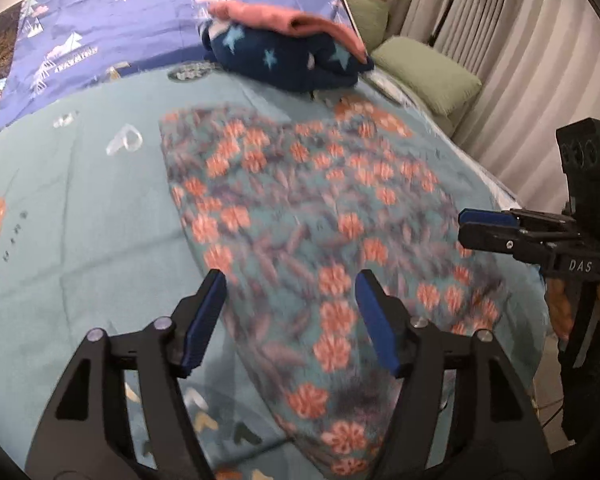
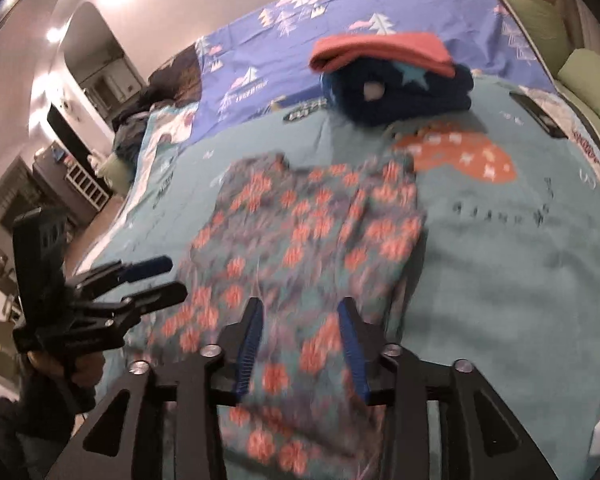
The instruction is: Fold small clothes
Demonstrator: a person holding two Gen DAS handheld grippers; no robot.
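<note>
Floral garment [image 2: 300,240] lies flat beneath the open right hand-held gripper [image 2: 300,344].

Home bedroom. Work surface is a bed w/ a teal printed bedsheet [image 2: 500,264] and a blue quilt [image 2: 340,12] w/ a white tree pattern further back. Green pillows [image 1: 428,72] lie along the bed's edge, beside pale pleated curtains [image 1: 512,52]. Folded clothes [image 2: 396,80] sit stacked on the bed, pink over navy w/ stars. Right wrist view shows plain walls w/ bright light glare and, far left, dark furniture [image 2: 76,176], blurry.
</note>
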